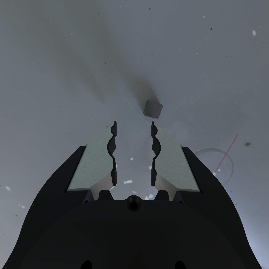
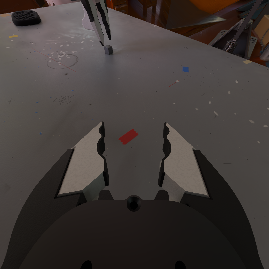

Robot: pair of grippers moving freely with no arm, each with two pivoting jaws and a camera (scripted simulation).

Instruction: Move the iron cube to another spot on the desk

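Note:
The iron cube (image 1: 153, 109) is a small dull grey metal block resting on the grey desk (image 1: 58, 72). In the left wrist view it lies just beyond and slightly right of my left gripper (image 1: 133, 123), which points down at the desk, open and empty. The right wrist view shows the cube (image 2: 108, 49) far off on the desk (image 2: 131, 94), with the left gripper (image 2: 106, 41) hanging just above it, tips apart from it. My right gripper (image 2: 133, 123) is open and empty, low over the near desk.
A black perforated pad (image 2: 25, 17) lies at the desk's far left corner. A drawn circle with a red line (image 2: 62, 61) marks the desk left of the cube. Red (image 2: 128, 136) and blue (image 2: 185, 69) patches mark the surface. The desk's far edge (image 2: 189, 37) runs diagonally at right, with clutter beyond.

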